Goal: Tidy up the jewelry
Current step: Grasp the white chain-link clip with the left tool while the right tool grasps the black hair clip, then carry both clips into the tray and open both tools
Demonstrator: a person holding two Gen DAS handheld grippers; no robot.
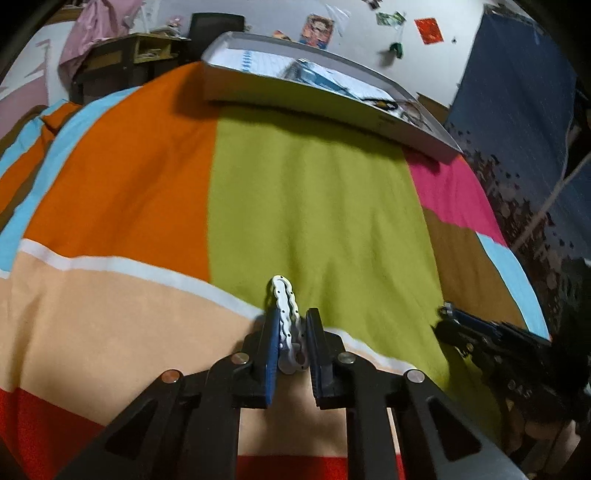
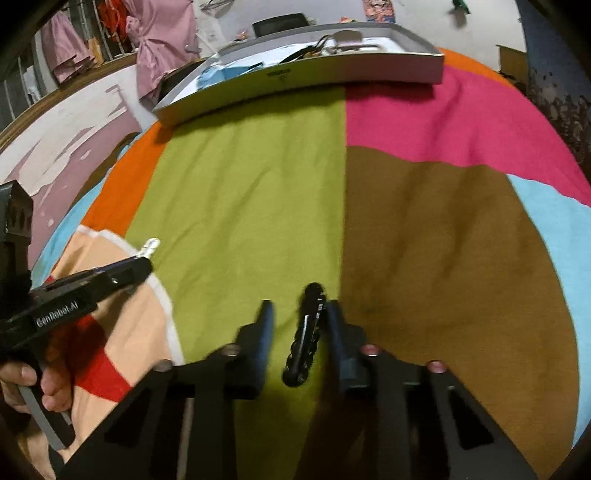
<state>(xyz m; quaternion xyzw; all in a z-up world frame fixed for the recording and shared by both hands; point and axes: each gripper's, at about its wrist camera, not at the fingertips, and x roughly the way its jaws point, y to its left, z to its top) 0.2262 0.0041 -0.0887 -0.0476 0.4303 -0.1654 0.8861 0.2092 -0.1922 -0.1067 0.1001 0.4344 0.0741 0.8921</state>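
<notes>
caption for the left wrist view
Left claw shut on a white clip above the bedspread, tray ahead.

I work over a bed whose sheet is blocks of orange, green, pink, brown and pale blue. Beyond it stands a white wall with pictures stuck on, a dark wooden desk, and pink clothes hanging.

On the side of the left gripper, seen from the right wrist, stands "GenRobot.AI" in white letters. The print on the grey box wall is unreadable.
</notes>
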